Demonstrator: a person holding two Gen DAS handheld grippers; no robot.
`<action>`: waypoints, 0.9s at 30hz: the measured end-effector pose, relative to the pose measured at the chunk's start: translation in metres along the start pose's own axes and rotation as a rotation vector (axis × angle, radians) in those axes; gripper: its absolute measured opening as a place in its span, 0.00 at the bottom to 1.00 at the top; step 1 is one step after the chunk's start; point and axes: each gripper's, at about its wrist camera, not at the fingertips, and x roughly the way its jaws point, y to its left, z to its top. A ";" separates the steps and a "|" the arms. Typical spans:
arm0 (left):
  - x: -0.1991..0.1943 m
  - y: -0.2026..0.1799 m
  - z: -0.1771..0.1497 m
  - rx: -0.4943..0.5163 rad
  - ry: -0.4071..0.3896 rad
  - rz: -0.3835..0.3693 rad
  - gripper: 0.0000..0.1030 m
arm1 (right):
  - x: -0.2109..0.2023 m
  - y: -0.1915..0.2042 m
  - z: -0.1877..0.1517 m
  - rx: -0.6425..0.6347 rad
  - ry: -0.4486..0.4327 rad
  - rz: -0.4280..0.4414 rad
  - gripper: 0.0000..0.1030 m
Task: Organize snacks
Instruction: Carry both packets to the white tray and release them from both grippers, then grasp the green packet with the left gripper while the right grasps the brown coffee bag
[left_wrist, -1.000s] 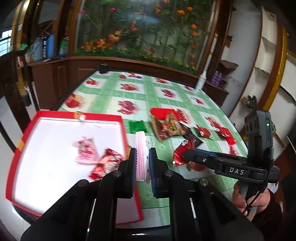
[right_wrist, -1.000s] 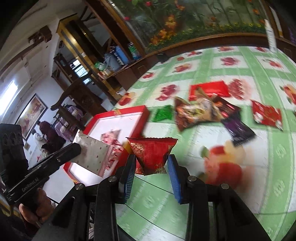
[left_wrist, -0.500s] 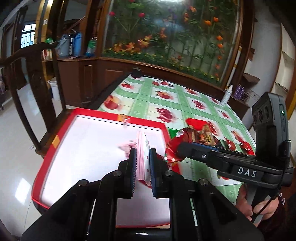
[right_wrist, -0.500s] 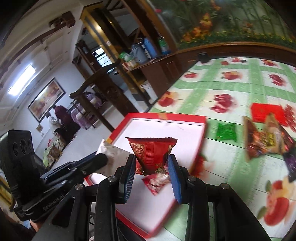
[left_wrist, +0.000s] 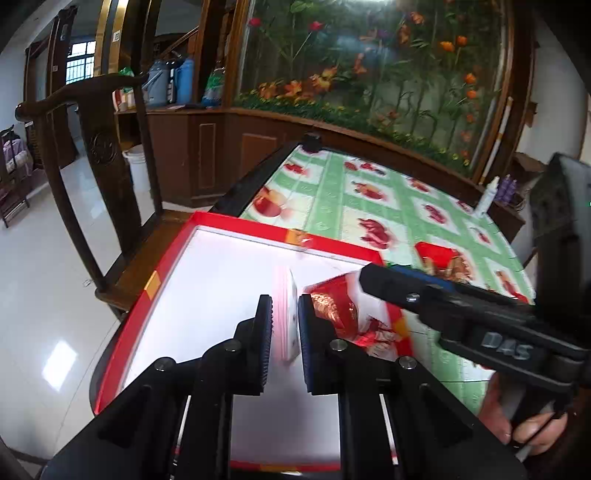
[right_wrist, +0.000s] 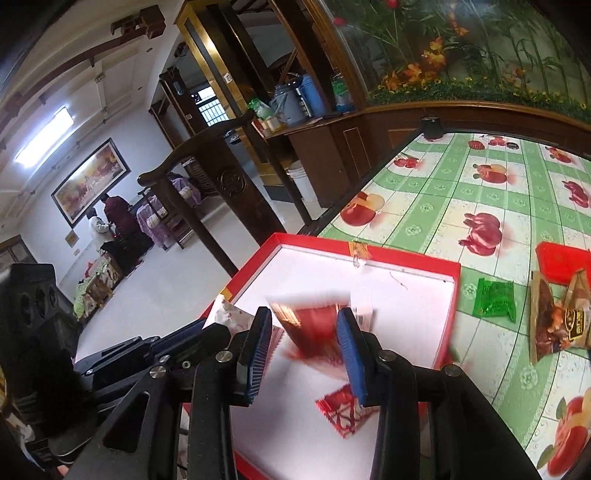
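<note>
Both grippers hang over a red-rimmed white tray (left_wrist: 236, 229) (right_wrist: 406, 254). My left gripper (left_wrist: 284, 325) is shut on a thin white and pink snack packet (left_wrist: 286, 314). My right gripper (right_wrist: 304, 343) has its jaws spread wide, and a red snack packet (right_wrist: 310, 328), blurred, is between them and dropping toward the tray. The red packet (left_wrist: 332, 306) also shows in the left wrist view, beside the right gripper's finger. Another red packet (right_wrist: 341, 410) lies on the tray floor.
The tray sits at the corner of a table with a green fruit-print cloth (right_wrist: 480, 206). Loose snacks lie to the right: a green packet (right_wrist: 495, 301), a brown packet (right_wrist: 557, 325), a red packet (right_wrist: 561, 260). A dark wooden chair (left_wrist: 103, 155) stands left of the table.
Both grippers moved left over the tray. The right gripper's jaws opened and the red packet slipped free, now blurred and falling. The left gripper still holds its packet.
</note>
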 end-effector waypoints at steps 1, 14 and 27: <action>0.002 0.002 0.001 -0.007 0.008 0.007 0.16 | 0.001 0.000 0.002 0.008 0.000 0.004 0.53; -0.006 0.021 -0.009 -0.050 0.005 0.016 0.58 | -0.035 -0.083 -0.007 0.091 -0.051 -0.224 0.60; -0.008 -0.008 -0.014 0.020 0.034 -0.026 0.69 | -0.024 -0.175 0.049 0.139 -0.045 -0.394 0.64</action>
